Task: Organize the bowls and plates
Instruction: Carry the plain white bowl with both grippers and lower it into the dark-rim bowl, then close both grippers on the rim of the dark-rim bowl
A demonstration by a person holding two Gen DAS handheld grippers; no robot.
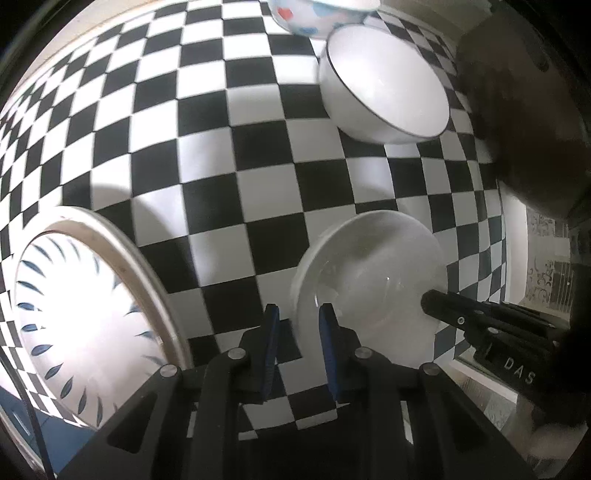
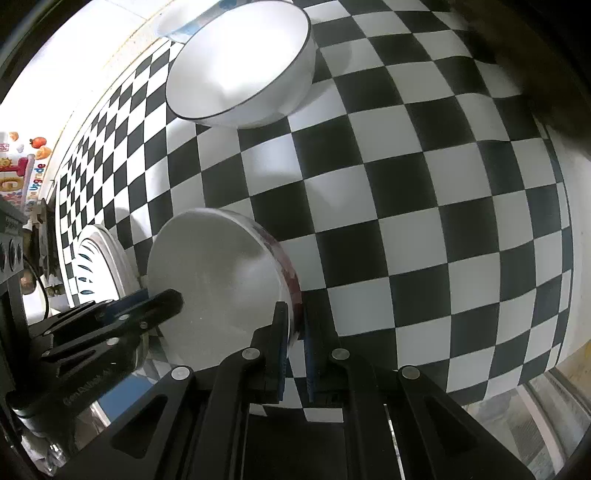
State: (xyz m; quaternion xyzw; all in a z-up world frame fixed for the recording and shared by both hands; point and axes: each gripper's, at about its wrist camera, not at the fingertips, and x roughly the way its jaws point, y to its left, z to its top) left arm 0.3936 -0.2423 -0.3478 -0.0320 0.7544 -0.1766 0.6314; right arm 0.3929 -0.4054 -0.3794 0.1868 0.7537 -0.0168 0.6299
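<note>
A small white bowl [image 1: 369,280] with a dark red band outside [image 2: 221,280] hangs tilted just above the checkered table. My left gripper [image 1: 299,314] is shut on its left rim, one blue pad inside and one outside. My right gripper [image 2: 295,314] is shut on the opposite rim. Each gripper shows in the other's view: the right gripper [image 1: 428,299] reaches in from the right, the left gripper [image 2: 162,295] from the left. A white bowl with a thin dark rim [image 1: 384,85] [image 2: 240,62] stands further off.
A plate with blue leaf strokes [image 1: 81,306] [image 2: 99,266] lies on a larger beige-rimmed plate at the left. A bowl with red and blue dots [image 1: 321,14] stands at the far edge. The black-and-white tablecloth [image 2: 406,221] ends at the right. A dark shape [image 1: 524,129] looms at right.
</note>
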